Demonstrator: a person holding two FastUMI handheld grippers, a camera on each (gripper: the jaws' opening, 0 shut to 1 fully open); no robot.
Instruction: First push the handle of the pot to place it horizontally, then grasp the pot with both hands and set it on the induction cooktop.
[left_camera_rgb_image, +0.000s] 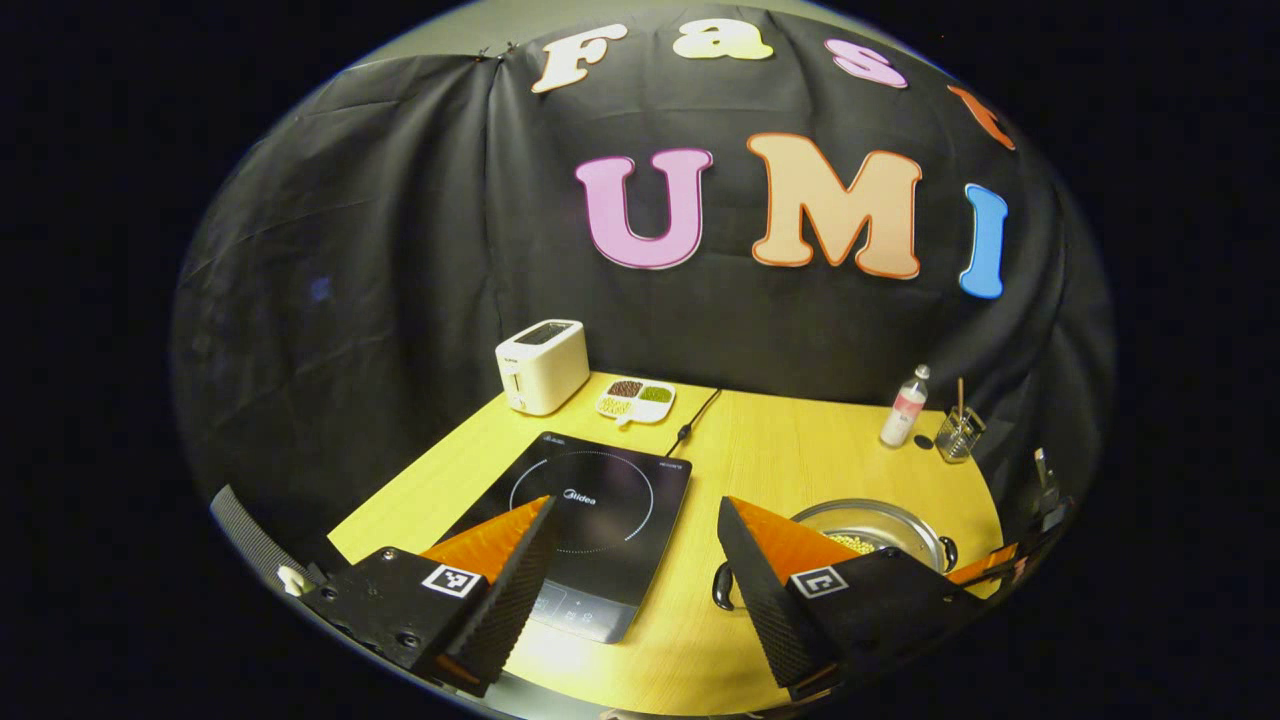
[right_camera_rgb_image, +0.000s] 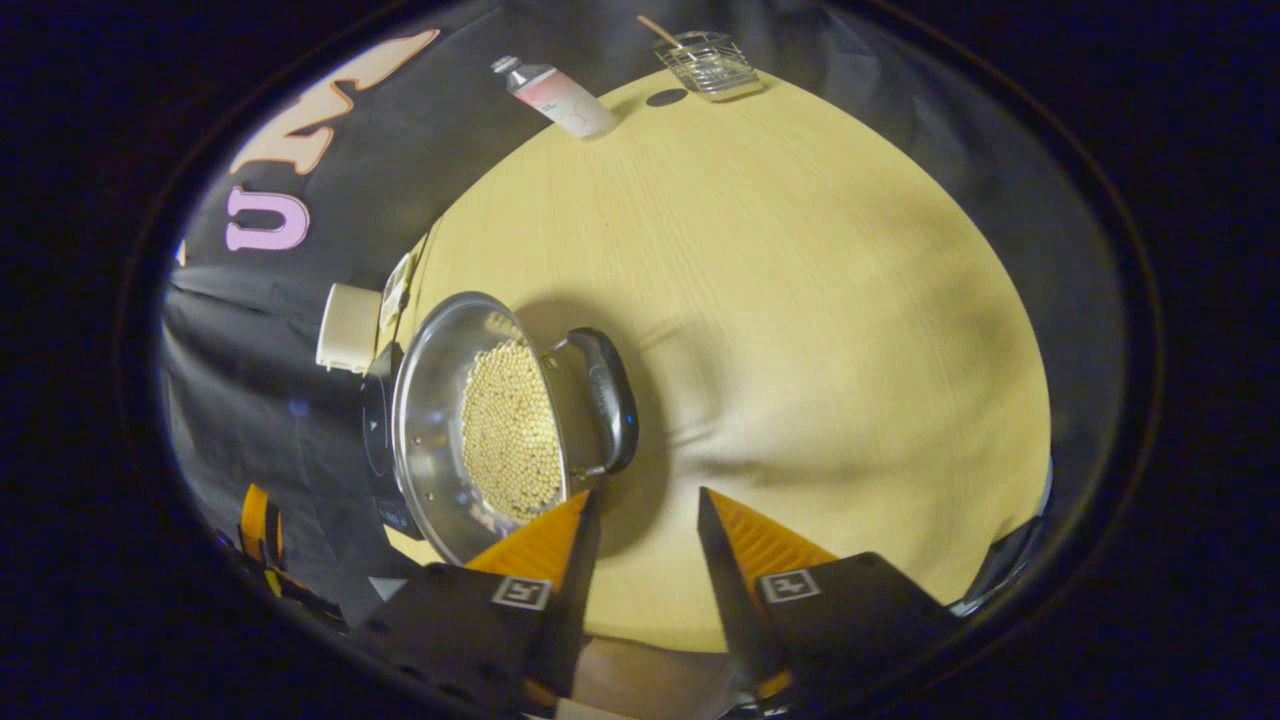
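A steel pot (right_camera_rgb_image: 430, 400) holding small pale beans (right_camera_rgb_image: 510, 430) sits on the wooden table (right_camera_rgb_image: 800, 300). Its black loop handle (right_camera_rgb_image: 612, 400) is on the side facing my right gripper (right_camera_rgb_image: 647, 497), which is open just short of it and touches nothing. In the left gripper view the pot (left_camera_rgb_image: 870, 520) lies to the right, partly behind my right-hand finger, with a black handle (left_camera_rgb_image: 722, 588) on its near left side. My left gripper (left_camera_rgb_image: 635, 505) is open over the front of the black induction cooktop (left_camera_rgb_image: 610, 480). The cooktop edge (right_camera_rgb_image: 378, 440) shows behind the pot.
A white toaster (left_camera_rgb_image: 542, 365) and a divided snack dish (left_camera_rgb_image: 636, 400) stand at the back left, with a power cord (left_camera_rgb_image: 690, 425) beside them. A bottle (left_camera_rgb_image: 905, 405) and a wire basket (left_camera_rgb_image: 960, 435) stand at the back right.
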